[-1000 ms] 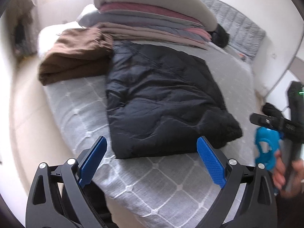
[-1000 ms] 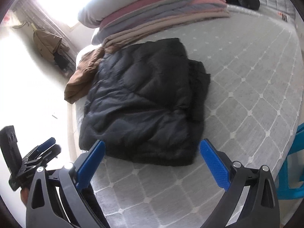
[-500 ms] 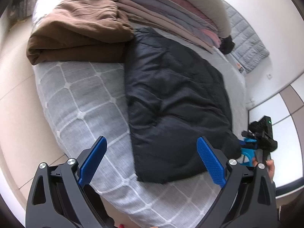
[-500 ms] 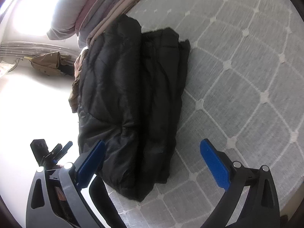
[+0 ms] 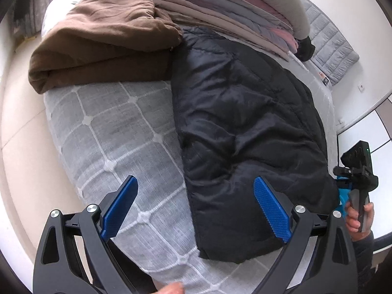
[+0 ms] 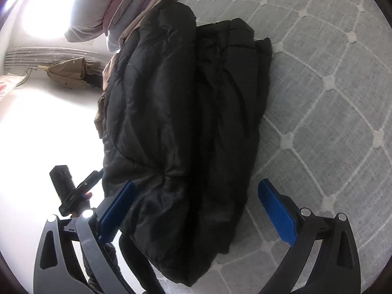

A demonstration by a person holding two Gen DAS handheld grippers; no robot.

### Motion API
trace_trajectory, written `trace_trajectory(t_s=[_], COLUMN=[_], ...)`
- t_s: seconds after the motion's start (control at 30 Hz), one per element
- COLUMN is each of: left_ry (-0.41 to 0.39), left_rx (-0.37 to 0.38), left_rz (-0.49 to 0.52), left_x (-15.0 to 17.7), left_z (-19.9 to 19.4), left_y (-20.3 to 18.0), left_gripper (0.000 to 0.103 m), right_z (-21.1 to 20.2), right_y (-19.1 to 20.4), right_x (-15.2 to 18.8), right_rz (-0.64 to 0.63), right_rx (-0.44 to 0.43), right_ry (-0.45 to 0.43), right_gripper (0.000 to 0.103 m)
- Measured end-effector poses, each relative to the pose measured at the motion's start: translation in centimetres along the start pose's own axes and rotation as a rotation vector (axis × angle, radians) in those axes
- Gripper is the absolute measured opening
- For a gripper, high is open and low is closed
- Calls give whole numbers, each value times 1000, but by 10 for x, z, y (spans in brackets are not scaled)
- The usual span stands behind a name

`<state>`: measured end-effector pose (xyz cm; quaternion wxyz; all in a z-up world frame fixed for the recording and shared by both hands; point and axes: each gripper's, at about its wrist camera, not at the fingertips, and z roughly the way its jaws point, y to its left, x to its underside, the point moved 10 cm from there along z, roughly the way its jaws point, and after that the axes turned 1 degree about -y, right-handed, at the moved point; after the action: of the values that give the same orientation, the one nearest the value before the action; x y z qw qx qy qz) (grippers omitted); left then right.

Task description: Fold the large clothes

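Note:
A black puffer jacket [image 5: 247,132] lies folded flat on the grey quilted mattress [image 5: 117,132]; it also shows in the right wrist view [image 6: 186,134]. My left gripper [image 5: 196,208] is open and empty, above the jacket's near left edge. My right gripper [image 6: 196,210] is open and empty, straddling the jacket's near end from the other side. The right gripper shows at the far right of the left wrist view [image 5: 357,171], and the left one at the left of the right wrist view [image 6: 71,191].
A folded brown garment [image 5: 103,39] lies at the mattress corner beside the jacket. A stack of folded bedding [image 5: 232,7] sits behind it. A brown coat [image 6: 68,72] lies on the pale floor [image 5: 17,152]. The mattress edge runs close under both grippers.
Both grippers have swung to opposite sides of the jacket and come closer to it. The jacket has not moved. Both grippers stayed open.

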<state>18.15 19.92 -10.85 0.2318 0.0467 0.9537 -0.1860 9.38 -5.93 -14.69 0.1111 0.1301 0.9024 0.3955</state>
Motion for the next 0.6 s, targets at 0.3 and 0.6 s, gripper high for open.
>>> trace_trajectory(t_s=[0.3,0.6], left_ry=[-97,-264], left_rx=[62,-325], left_rz=[-46,74], left_x=[-13,-21], left_z=[0,-22], left_y=[-1,4], left_gripper=[96,96], right_z=[10,9], right_y=[-8,-15], right_x=[3,8], right_rz=[22,30], right_rx=[-36,-38], right_ry=[19,19], right_gripper=[96,96])
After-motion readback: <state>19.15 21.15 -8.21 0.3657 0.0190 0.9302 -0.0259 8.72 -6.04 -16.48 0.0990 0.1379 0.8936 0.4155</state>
